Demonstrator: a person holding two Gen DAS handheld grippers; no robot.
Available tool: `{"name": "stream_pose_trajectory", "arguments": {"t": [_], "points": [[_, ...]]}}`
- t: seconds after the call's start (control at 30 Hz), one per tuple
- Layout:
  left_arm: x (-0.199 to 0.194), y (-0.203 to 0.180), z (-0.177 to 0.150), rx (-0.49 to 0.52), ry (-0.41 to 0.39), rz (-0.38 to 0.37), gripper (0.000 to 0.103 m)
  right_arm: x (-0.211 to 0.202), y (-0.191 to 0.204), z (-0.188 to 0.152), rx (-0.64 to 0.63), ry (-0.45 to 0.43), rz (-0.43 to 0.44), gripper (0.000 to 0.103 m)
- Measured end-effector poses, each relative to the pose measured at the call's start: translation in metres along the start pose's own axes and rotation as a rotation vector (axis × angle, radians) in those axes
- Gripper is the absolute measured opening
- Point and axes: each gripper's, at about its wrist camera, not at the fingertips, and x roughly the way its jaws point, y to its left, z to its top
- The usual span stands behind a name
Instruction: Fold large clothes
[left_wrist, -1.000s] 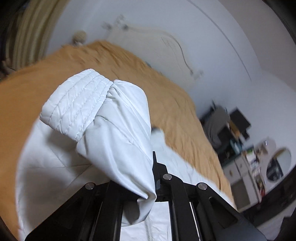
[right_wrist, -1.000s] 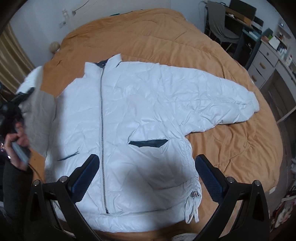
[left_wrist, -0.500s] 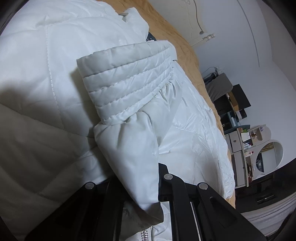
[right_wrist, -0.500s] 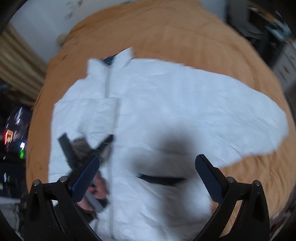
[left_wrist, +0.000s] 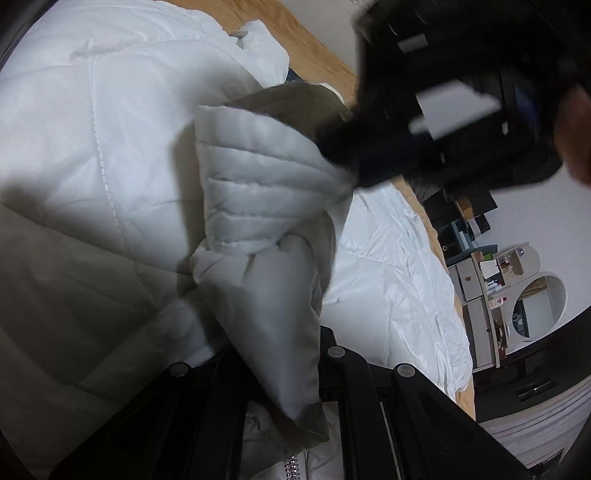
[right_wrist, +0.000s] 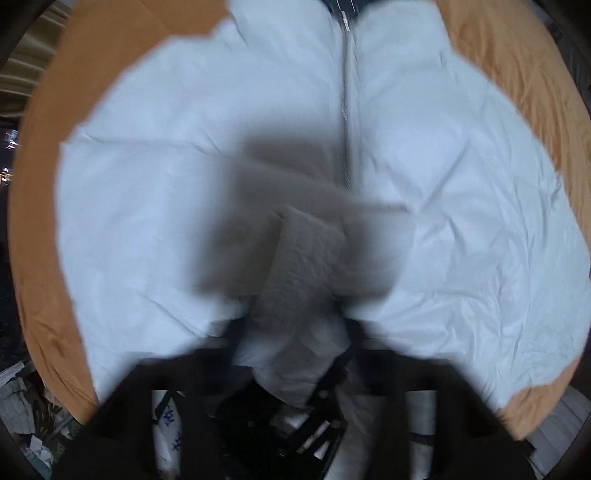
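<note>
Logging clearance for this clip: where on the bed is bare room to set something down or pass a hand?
Bare orange bedspread shows left of the white jacket, and another strip on its right. The middle is crowded: the folded sleeve cuff lies there, with both claws, left and right, at the sleeve.
</note>
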Motion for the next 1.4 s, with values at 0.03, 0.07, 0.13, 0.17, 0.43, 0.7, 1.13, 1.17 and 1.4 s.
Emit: {"name": "stream_pose_trajectory", "arguments": {"t": [0.03, 0.07, 0.13, 0.17, 0.43, 0.7, 1.13, 1.17, 1.4], "points": [[-0.001, -0.001, 0.001, -0.006, 0.006, -0.005, 0.007, 0.001, -0.01, -0.001, 0.018, 0.001, 0.03, 0.009], [-0.004, -0.001, 0.002, -0.023, 0.018, -0.002, 0.007, -0.005, -0.019, -0.003, 0.019, -0.023, 0.054, 0.009], [-0.013, -0.005, 0.004, -0.059, 0.046, -0.003, 0.011, -0.02, -0.042, -0.007, 0.033, -0.069, 0.077, 0.009], [-0.022, -0.008, 0.006, -0.077, 0.059, -0.026, 0.014, -0.029, -0.058, -0.011, 0.053, -0.086, 0.094, 0.008], [-0.122, -0.043, 0.013, 0.035, -0.036, 0.005, 0.012, -0.042, -0.165, -0.047, 0.164, -0.199, 0.192, 0.008], [-0.077, 0.028, 0.041, 0.03, -0.008, 0.391, 0.011, 0.009, -0.224, -0.056, 0.25, -0.173, 0.143, 0.008], [-0.054, 0.027, 0.026, 0.15, -0.076, 0.458, 0.011, -0.032, -0.104, -0.097, -0.077, -0.464, 0.118, 0.037], [-0.053, 0.025, 0.025, 0.161, -0.075, 0.462, 0.011, -0.017, -0.108, -0.097, -0.053, -0.434, 0.089, 0.037], [-0.081, 0.009, 0.018, 0.233, -0.05, 0.543, 0.012, 0.028, -0.152, -0.098, 0.075, -0.393, 0.138, 0.036]]}}
